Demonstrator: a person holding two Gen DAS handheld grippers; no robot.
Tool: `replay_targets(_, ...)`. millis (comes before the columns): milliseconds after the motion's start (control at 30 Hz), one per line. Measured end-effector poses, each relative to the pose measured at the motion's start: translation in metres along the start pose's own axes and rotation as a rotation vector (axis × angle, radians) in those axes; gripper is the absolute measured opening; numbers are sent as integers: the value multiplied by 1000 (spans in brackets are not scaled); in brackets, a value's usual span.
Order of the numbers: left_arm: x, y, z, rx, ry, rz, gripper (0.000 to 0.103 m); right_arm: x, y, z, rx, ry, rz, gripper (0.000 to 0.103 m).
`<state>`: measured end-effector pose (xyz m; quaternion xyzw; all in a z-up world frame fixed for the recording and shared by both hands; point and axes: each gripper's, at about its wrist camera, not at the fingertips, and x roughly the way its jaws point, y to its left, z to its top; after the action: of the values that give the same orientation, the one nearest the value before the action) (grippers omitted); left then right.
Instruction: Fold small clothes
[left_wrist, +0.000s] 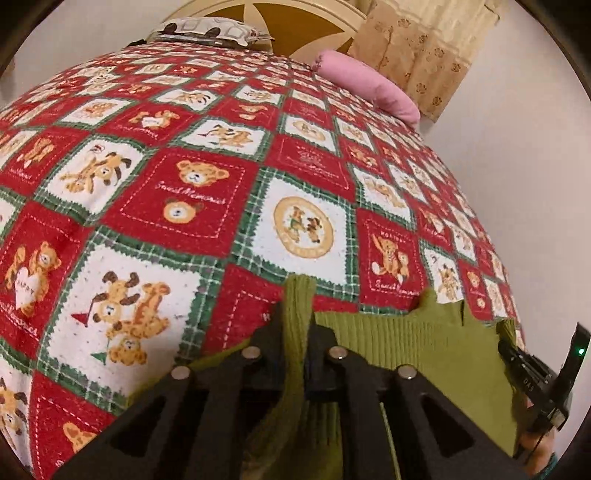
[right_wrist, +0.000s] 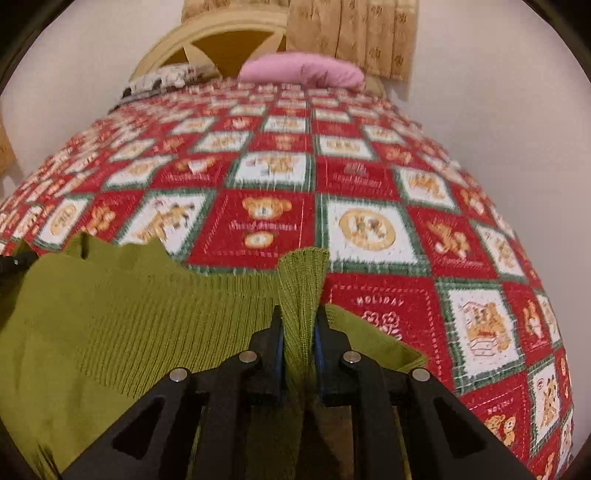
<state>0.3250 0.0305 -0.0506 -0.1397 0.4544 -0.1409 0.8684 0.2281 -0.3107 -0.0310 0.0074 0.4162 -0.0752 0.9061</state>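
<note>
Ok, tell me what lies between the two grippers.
Only the green top: in both views it spans between the left gripper and right gripper, each pinching a ribbed edge, above the quilt.

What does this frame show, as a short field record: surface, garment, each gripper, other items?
surface: bed with red, white and green teddy-bear quilt
garment: green ribbed knit, stretched between both grippers
left gripper: shut on a bunched edge of the garment
right gripper: shut on another bunched edge
other items: pink pillow and patterned pillow at the headboard; curtain behind
</note>
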Motion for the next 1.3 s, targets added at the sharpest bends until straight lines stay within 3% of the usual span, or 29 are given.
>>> replay_targets(100, -1, 3, 4, -11, 10, -14, 12, -12, -10, 1, 15, 26, 36, 17)
replay_targets(167, -13, 8, 6, -36, 15, -56, 12, -45, -25, -6, 79, -62, 4, 22)
replay_targets(200, -25, 9, 6, -37, 1, -54, 20, -65, -33, -13, 107, -102, -34, 28)
replay_targets(233, -42, 8, 4, -18, -32, -11, 34, -76, -36, -19, 112, -115, -71, 28)
replay_targets(267, -53, 7, 1, 4, -53, 24, 42, -89, -40, -27, 111, -121, -102, 29)
replay_targets(300, -63, 6, -3, 29, -72, 58, 53, -101, -43, -38, 112, -124, -85, 29)
replay_targets(333, -75, 4, -9, 57, -89, 85, 56, -108, -45, -45, 118, -121, -64, 29)
replay_targets(500, -106, -10, -55, 152, -74, 94, 61, -126, -39, -79, 110, -93, 2, 29)
replay_targets(600, -110, -24, -86, 174, -79, 78, 67, -116, -27, -93, 69, -48, -17, 29)
replay_targets(733, -87, -35, -104, 215, -47, 138, 70, -97, -18, -108, 11, -12, -70, 29)
replay_targets(767, -82, -35, -110, 235, -65, 158, 74, -96, -17, -110, 5, -18, -79, 27)
replay_targets(833, -82, -36, -114, 252, -78, 162, 77, -101, -28, -110, 61, -23, -76, 10)
replay_targets(933, -84, -32, -112, 235, -74, 144, 79, -111, -56, -118, 227, -20, -65, 7)
replay_targets(1000, -83, -29, -114, 221, -78, 124, 81, -99, -75, -134, 294, 53, -92, 0)
replay_targets(1033, -83, -29, -114, 220, -79, 118, 83, -98, -85, -140, 333, 47, -41, 0)
replay_targets(1133, -80, -33, -117, 238, -80, 120, 92, -114, -91, -132, 339, 21, -46, 0)
replay_targets(1233, -77, -39, -120, 266, -71, 136, 99, -134, -75, -105, 247, -95, -20, 0)
replay_targets(1300, -75, -41, -121, 280, -68, 156, 101, -133, -55, -81, 166, -127, 22, 0)
